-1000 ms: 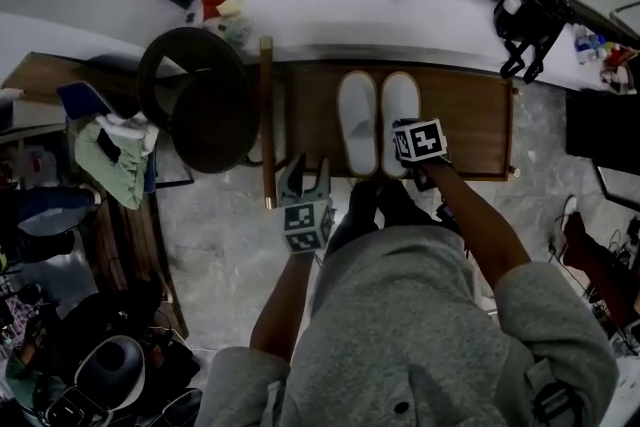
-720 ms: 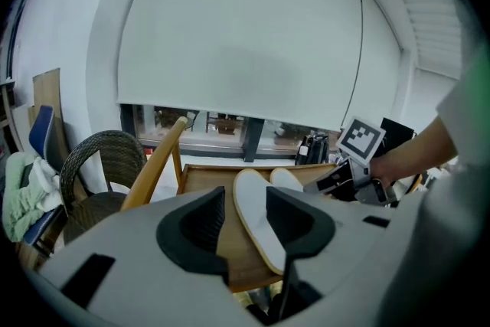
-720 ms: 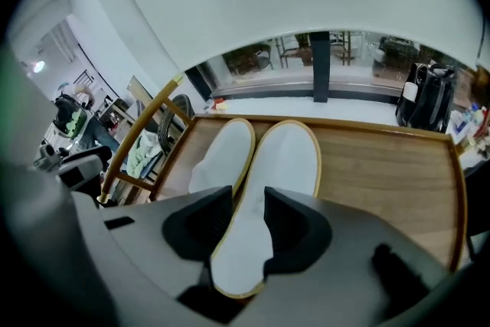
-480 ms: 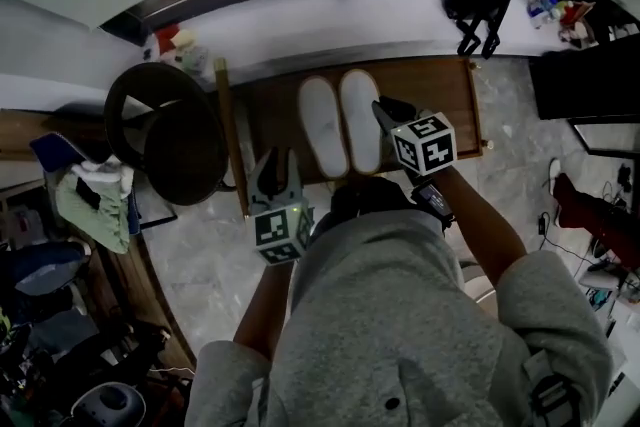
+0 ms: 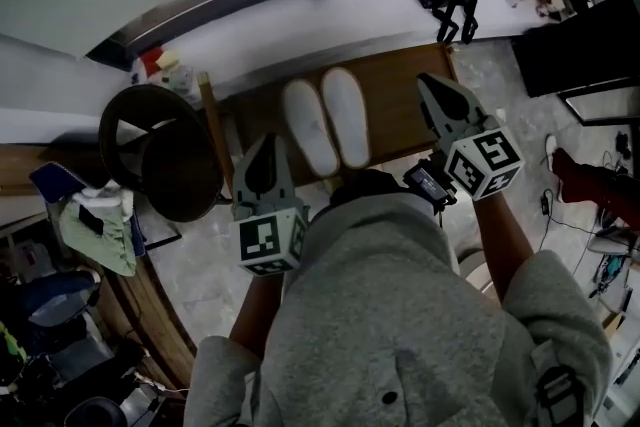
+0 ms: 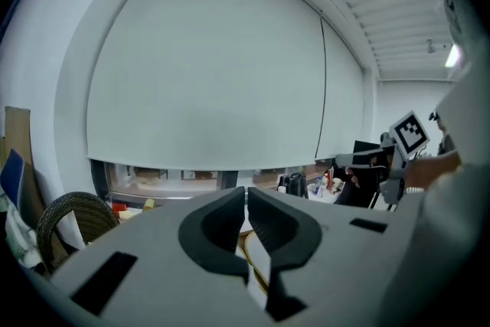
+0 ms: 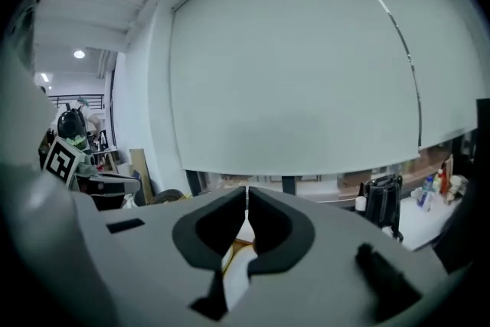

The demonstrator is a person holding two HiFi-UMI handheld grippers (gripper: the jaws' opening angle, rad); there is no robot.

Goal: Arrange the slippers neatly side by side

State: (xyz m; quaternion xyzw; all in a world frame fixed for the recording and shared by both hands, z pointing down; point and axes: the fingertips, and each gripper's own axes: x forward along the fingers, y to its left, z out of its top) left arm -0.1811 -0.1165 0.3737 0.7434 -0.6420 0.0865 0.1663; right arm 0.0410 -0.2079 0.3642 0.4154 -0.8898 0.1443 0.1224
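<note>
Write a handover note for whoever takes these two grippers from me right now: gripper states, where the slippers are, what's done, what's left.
Left gripper: jaws have just closed; shut, nothing between them, held above the floor, clear of the slippers.
Right gripper: shut, empty, also held clear.
White slippers: both lie close together and parallel on the brown wooden board, toes toward the wall.
Done: the pair looks lined up side by side.
Left: probably nothing; at most a check that the heels are level.

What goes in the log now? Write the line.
slippers: side by side | left gripper: just closed, empty | right gripper: shut, empty
</note>
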